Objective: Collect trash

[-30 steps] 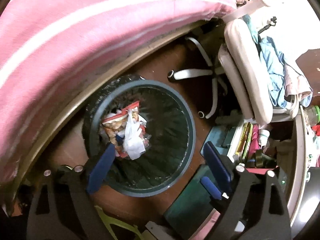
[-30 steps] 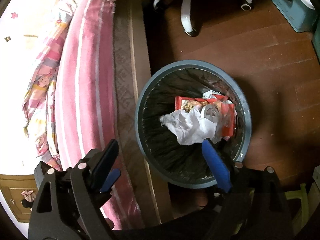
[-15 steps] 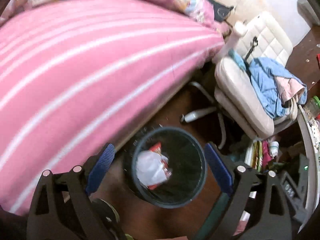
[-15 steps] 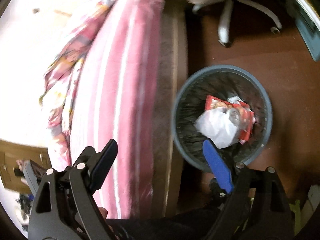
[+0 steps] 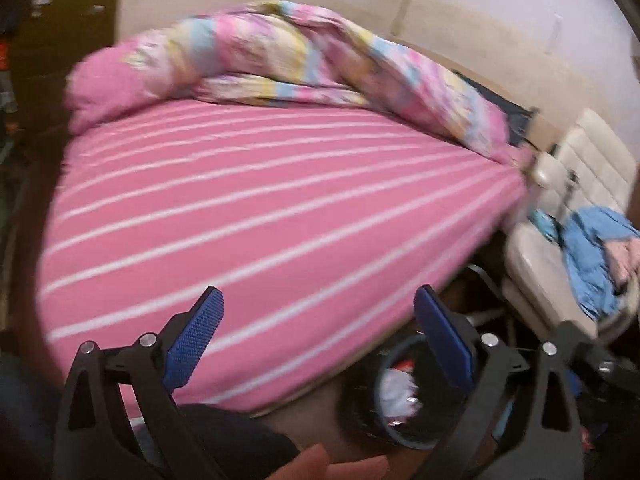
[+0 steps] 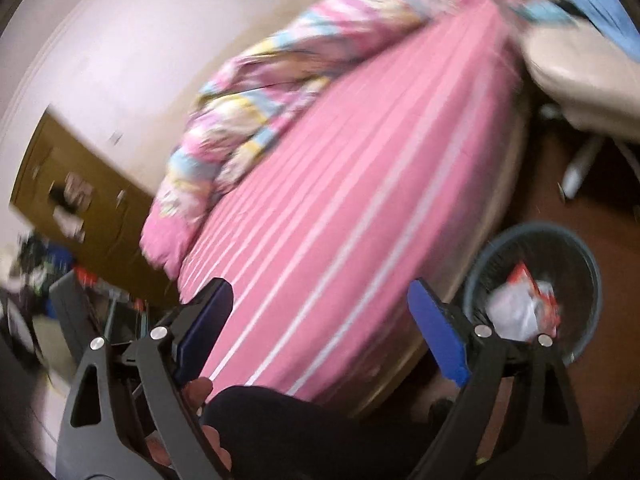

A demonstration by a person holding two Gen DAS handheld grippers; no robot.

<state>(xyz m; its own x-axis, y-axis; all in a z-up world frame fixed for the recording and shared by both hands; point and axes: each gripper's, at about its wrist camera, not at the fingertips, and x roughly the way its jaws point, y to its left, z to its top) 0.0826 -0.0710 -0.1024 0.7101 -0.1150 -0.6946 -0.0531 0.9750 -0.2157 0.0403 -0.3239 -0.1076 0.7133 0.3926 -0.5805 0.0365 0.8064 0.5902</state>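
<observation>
A round dark waste bin point(image 6: 584, 268) stands on the wooden floor beside the bed, with white crumpled paper and a red wrapper point(image 6: 524, 308) inside. In the left wrist view the bin point(image 5: 404, 436) shows low at the right, partly behind the right finger. My left gripper point(image 5: 318, 300) hangs over the pink striped bed, its jaws opening wide with nothing between them. My right gripper point(image 6: 320, 292) is open too, empty, above the bed's edge and left of the bin. Both grippers are well above the bin.
The pink striped bed point(image 5: 260, 208) fills most of both views, with a bunched floral duvet point(image 5: 320, 56) at its far side. A cream office chair point(image 5: 560, 240) draped with blue clothes stands right of the bed. A brown cabinet point(image 6: 80, 184) and floor clutter lie at the left.
Both grippers rose away from the bin and tilted up, so the bed now fills the views. The bin slid to the lower right. The right view rolled.
</observation>
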